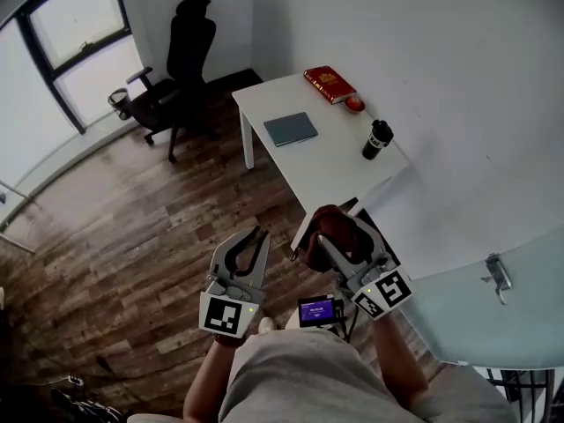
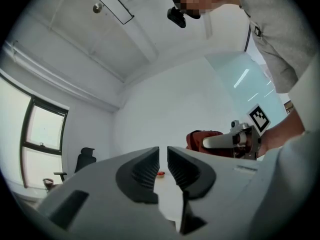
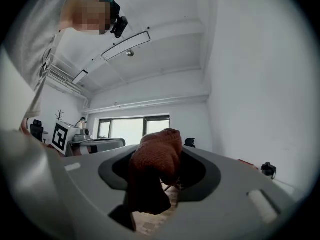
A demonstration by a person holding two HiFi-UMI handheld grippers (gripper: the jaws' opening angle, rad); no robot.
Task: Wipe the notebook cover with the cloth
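Observation:
A white table [image 1: 322, 170] stands ahead of me. On it lies a flat grey-blue notebook [image 1: 291, 129], and at the far corner a red hardcover book [image 1: 330, 84]. Both grippers hang in the air short of the table's near end, well away from the notebook. My right gripper [image 1: 339, 236] is shut on a bunched red-brown cloth [image 1: 339, 229]. In the right gripper view the cloth [image 3: 155, 159] fills the space between the jaws. My left gripper [image 1: 254, 236] is shut with nothing in it, and its ribbed pads [image 2: 147, 171] stand almost together.
A black cup [image 1: 377, 139] and a small red object [image 1: 355, 104] stand on the table's right side. A black office chair [image 1: 176, 73] stands on the wooden floor to the left. A glass door with a handle [image 1: 498, 276] is close on my right.

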